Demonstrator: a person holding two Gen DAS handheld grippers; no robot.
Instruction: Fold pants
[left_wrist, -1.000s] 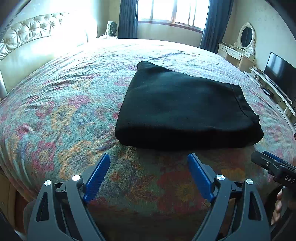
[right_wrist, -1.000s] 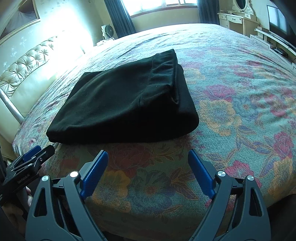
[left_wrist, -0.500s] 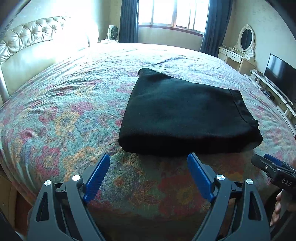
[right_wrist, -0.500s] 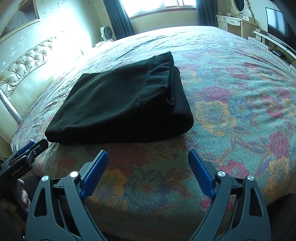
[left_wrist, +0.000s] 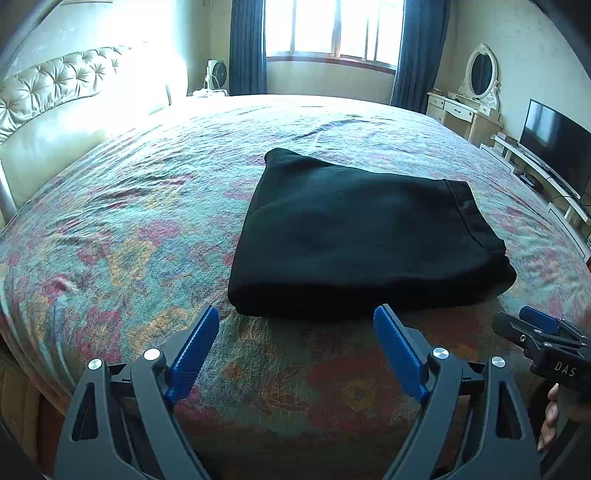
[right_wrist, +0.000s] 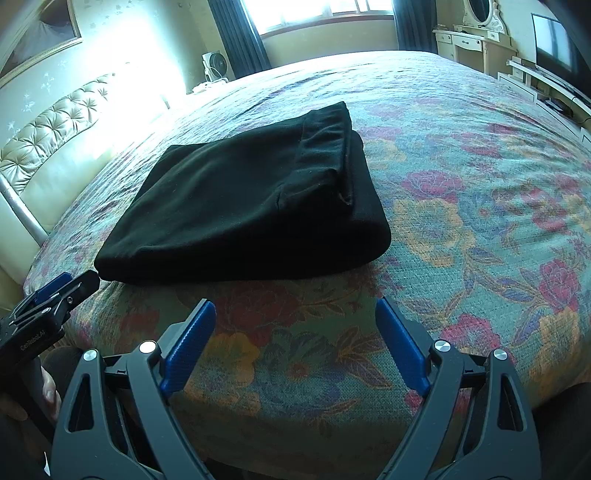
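My left tool (left_wrist: 295, 345) is spread wide, nothing between the pads, hanging over the near edge of the bed (left_wrist: 122, 229). My right tool (right_wrist: 295, 339) is the same: apart and empty. Black pants (left_wrist: 354, 236) lie folded into a flat stack on the floral cover, just ahead of both tools, not touching either.

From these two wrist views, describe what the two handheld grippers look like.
Both match. The left gripper has two dark grey plastic arms with triangular cut-outs, silver round pins at the joints, and blue ridged fingers. The right gripper is built the same. Seen from the side, the right one's body carries white letters "DAS"; the left one's carries small white lettering. No cables or sleeves show.
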